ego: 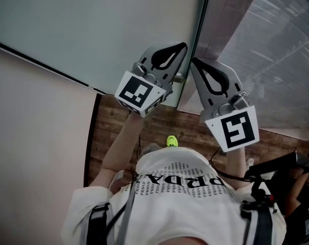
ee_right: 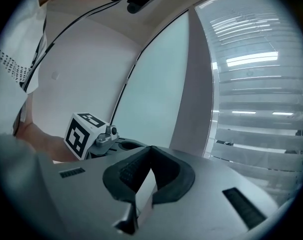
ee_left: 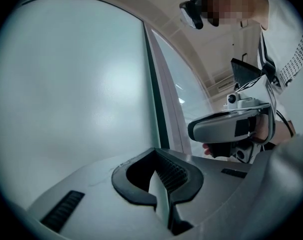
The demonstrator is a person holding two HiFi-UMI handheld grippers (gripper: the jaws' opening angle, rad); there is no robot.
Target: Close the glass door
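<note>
The glass door [ego: 93, 24] is a frosted pale panel with a dark edge [ego: 200, 34], filling the upper left of the head view. My left gripper [ego: 183, 46] is raised with its shut tips close to that edge and nothing between them. My right gripper [ego: 192, 61] is beside it on the right, also shut and empty. In the left gripper view, the shut jaws [ee_left: 153, 150] point at the frosted glass [ee_left: 76, 84], with the right gripper [ee_left: 226, 126] alongside. The right gripper view has its shut jaws [ee_right: 150, 148] facing the glass [ee_right: 161, 94].
A grey post [ee_right: 199, 84] stands right of the door edge, with a window with blinds [ee_right: 256, 84] beyond it. Below are a wooden floor [ego: 185, 129], a white wall [ego: 32, 137] on the left and black equipment [ego: 282, 167] at the right.
</note>
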